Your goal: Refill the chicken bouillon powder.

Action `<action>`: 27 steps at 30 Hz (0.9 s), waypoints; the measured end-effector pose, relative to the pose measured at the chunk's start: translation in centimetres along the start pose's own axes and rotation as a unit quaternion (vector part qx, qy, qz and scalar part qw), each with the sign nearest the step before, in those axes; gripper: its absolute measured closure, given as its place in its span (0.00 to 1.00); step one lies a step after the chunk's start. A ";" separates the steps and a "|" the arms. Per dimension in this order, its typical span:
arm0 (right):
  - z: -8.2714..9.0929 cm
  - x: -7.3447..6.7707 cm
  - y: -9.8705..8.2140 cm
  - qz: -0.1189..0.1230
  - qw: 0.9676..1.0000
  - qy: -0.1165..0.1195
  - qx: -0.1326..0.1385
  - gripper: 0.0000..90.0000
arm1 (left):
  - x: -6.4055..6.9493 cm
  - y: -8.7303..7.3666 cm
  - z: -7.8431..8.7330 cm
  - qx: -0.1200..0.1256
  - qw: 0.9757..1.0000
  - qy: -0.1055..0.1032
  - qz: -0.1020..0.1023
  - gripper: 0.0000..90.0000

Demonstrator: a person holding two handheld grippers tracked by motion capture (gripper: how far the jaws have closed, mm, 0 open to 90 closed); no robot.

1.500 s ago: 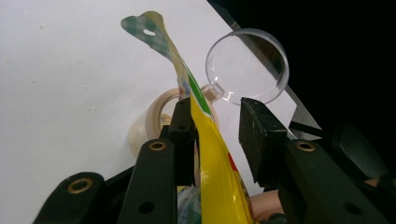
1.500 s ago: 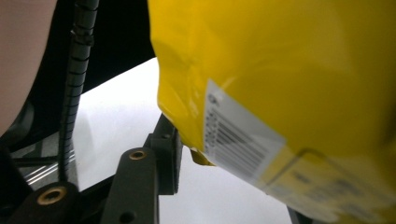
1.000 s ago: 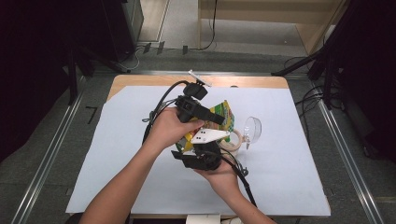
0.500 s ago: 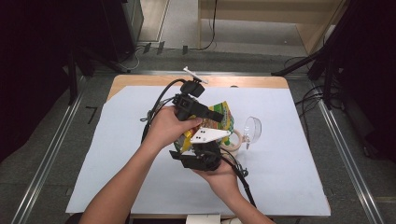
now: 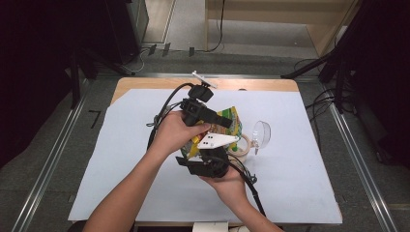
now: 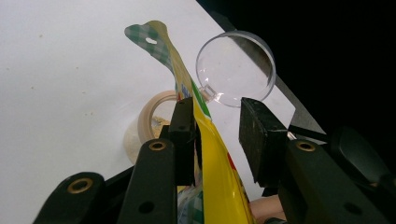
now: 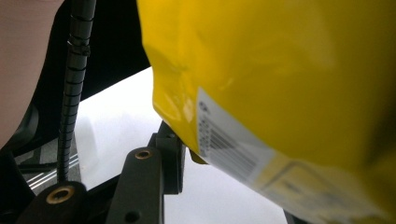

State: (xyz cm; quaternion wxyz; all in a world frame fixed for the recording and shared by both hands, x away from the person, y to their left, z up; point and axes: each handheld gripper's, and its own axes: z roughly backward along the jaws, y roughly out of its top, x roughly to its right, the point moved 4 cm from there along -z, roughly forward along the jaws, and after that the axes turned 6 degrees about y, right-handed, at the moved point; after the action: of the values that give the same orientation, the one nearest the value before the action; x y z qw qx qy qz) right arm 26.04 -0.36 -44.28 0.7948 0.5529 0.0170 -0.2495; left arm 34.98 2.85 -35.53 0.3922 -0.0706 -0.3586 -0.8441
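A yellow snack bag (image 5: 233, 117) with a green checked top is held up above the white sheet between my two grippers. In the left gripper view the bag's (image 6: 211, 154) thin edge runs up between the jaws of my left gripper (image 6: 217, 128). It lies against one pad while the other pad stands apart, so the left gripper (image 5: 220, 119) is open. In the right gripper view the bag's (image 7: 280, 70) puffy body with a barcode label fills the space between the jaws of my right gripper (image 7: 233, 177), pressing on the one pad that shows. My right gripper (image 5: 209, 157) sits below the bag.
A beige tape roll (image 5: 245, 145) lies flat on the white sheet (image 5: 121, 159) just right of the grippers, also seen as a tape roll (image 6: 149, 116). A clear round plastic lid (image 5: 262, 132) stands beside it, seen as a clear lid (image 6: 236, 67). Black cables trail from both grippers.
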 end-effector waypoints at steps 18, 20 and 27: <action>0.0 -0.1 0.0 0.003 1.000 -0.001 -0.003 0.69 | 0.0 -0.1 0.1 0.001 1.000 -0.002 -0.001 0.75; 0.0 -0.1 0.0 0.004 1.000 -0.001 -0.004 0.69 | 0.0 0.0 0.1 0.002 1.000 -0.002 0.000 0.75; 0.0 0.0 -0.1 0.004 1.000 -0.003 -0.002 0.69 | 0.1 -0.1 -0.1 0.001 1.000 0.000 -0.001 0.75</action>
State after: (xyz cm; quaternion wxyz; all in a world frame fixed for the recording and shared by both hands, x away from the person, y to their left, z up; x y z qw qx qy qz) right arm 25.97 -0.43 -44.37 0.7970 0.5508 0.0131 -0.2475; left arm 34.88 2.81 -35.62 0.3912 -0.0701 -0.3593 -0.8444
